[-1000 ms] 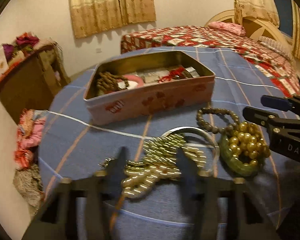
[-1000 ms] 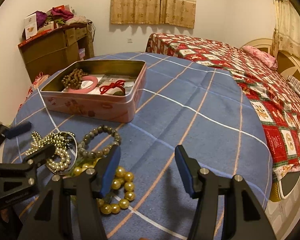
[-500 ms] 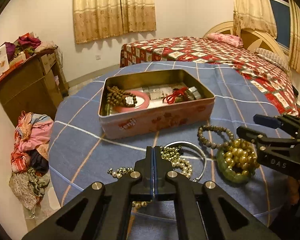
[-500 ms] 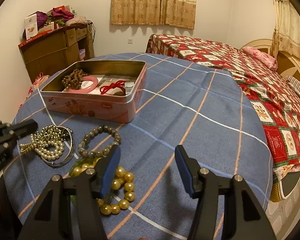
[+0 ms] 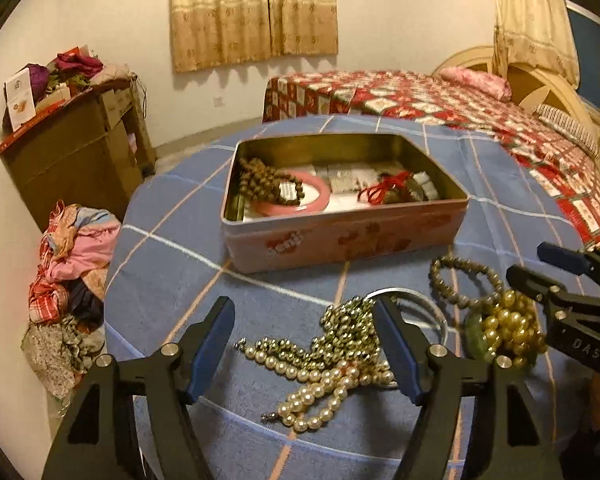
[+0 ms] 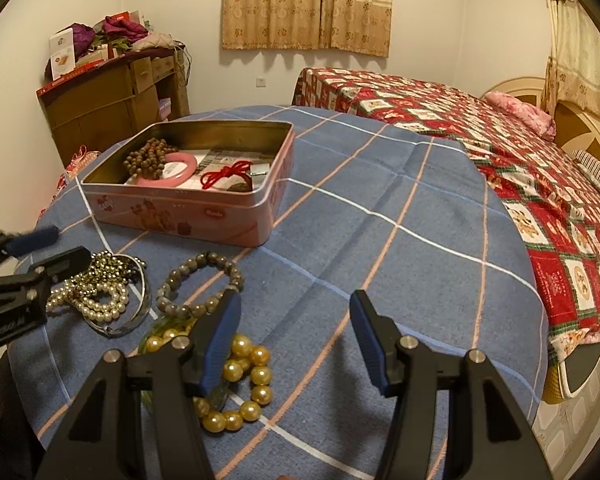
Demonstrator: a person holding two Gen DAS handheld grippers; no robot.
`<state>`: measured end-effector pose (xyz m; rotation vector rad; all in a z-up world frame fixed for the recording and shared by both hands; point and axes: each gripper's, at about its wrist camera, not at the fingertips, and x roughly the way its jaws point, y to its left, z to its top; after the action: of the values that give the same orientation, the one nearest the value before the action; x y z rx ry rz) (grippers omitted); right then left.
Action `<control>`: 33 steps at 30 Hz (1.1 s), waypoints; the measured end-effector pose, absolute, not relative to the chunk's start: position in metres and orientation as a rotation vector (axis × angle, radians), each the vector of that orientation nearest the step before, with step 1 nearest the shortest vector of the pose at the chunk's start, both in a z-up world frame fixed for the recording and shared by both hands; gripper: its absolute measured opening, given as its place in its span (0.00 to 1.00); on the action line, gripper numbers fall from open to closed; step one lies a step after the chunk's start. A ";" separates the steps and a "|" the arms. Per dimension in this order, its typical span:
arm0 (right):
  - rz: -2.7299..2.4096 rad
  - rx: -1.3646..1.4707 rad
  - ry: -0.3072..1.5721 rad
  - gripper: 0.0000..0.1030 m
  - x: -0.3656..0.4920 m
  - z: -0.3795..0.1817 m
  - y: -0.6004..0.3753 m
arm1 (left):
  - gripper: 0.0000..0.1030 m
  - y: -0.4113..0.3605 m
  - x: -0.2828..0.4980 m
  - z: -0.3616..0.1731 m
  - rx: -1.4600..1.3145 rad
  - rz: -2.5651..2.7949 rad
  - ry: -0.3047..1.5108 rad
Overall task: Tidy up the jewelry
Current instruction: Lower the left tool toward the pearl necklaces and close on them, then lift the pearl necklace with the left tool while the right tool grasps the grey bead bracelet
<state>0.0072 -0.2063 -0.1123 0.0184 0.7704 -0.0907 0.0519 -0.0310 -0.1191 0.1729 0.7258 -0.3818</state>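
Note:
A tangle of pearl and gold-bead necklaces [image 5: 332, 364] lies on the blue checked tablecloth. My left gripper [image 5: 302, 312] hovers over it with its jaws opening; the strands lie between and below the fingers, but the pads do not press on them. Beside the tangle are a silver bangle [image 5: 440, 312], a grey bead bracelet [image 5: 460, 280], a gold bead bracelet [image 6: 244, 372] and a green bangle [image 5: 474, 340]. The pink tin [image 5: 340, 236] behind holds brown beads, a pink bangle and a red cord. My right gripper [image 6: 295, 304] stands open over bare cloth, nothing between its fingers.
The round table's near edge [image 5: 260, 428] runs just under the left gripper. A bed with a red patterned quilt [image 6: 520, 168] stands to the right, a wooden cabinet [image 5: 72, 148] at the back left, and a pile of clothes [image 5: 64, 280] lies on the floor.
The left gripper closed fully over the necklaces, then sprang wide apart and drew back a little; the pearl strands now trail nearer the table edge. The right gripper has stayed still.

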 end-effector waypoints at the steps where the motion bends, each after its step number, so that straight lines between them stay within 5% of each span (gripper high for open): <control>1: -0.090 0.022 0.770 0.57 0.007 -0.112 -0.208 | 0.70 -0.032 0.052 -0.119 0.173 -0.389 0.727; 4: -0.089 0.017 0.767 0.57 0.007 -0.111 -0.207 | 0.66 -0.036 0.056 -0.123 0.188 -0.397 0.736; 7: -0.087 0.012 0.765 0.57 0.006 -0.111 -0.207 | 0.33 -0.043 0.063 -0.131 0.196 -0.435 0.777; 12: -0.086 0.019 0.767 0.57 0.005 -0.111 -0.208 | 0.04 -0.047 0.057 -0.132 0.187 -0.490 0.783; 33: 0.000 -0.032 0.882 0.57 0.045 -0.111 -0.189 | 0.04 -0.028 0.044 -0.062 0.149 -0.470 0.581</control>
<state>0.0454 -0.1895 -0.1111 -0.0319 0.8824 0.0001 0.0445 -0.0281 -0.0621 0.1494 0.5809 -0.4702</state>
